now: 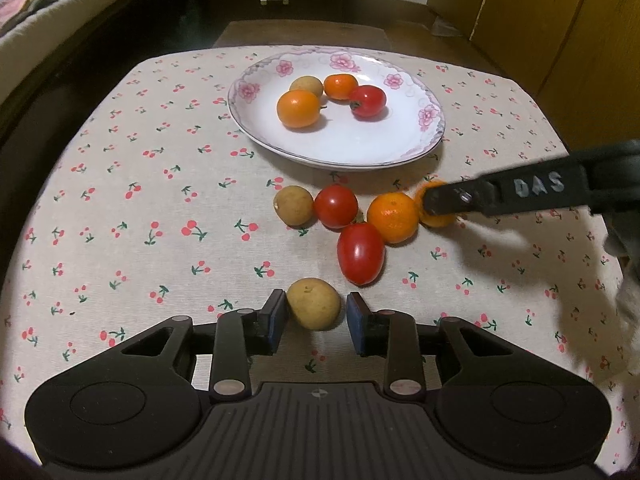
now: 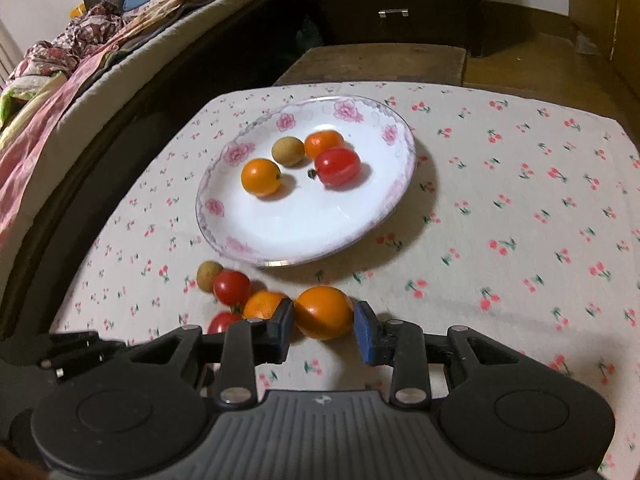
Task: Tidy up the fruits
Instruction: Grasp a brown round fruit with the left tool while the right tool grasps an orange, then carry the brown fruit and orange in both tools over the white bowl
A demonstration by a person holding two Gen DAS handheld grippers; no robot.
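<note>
A small round tan fruit [image 1: 314,304] is bracketed by the left gripper [image 1: 316,320], its jaws slightly apart and not pressing. A round orange citrus [image 2: 324,312] is clamped by the right gripper [image 2: 324,330]. Both lie on the cherry-print tablecloth [image 1: 120,200] near the white floral-rimmed plate [image 1: 352,148].

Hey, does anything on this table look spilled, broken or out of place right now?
Nothing looks spilled or damaged. The only untidy part: six small fruits lie loose on the cherry-print tablecloth beside the flowered white plate, which holds four. The left tool brackets a tan longan; the right tool brackets an orange kumquat.
</note>
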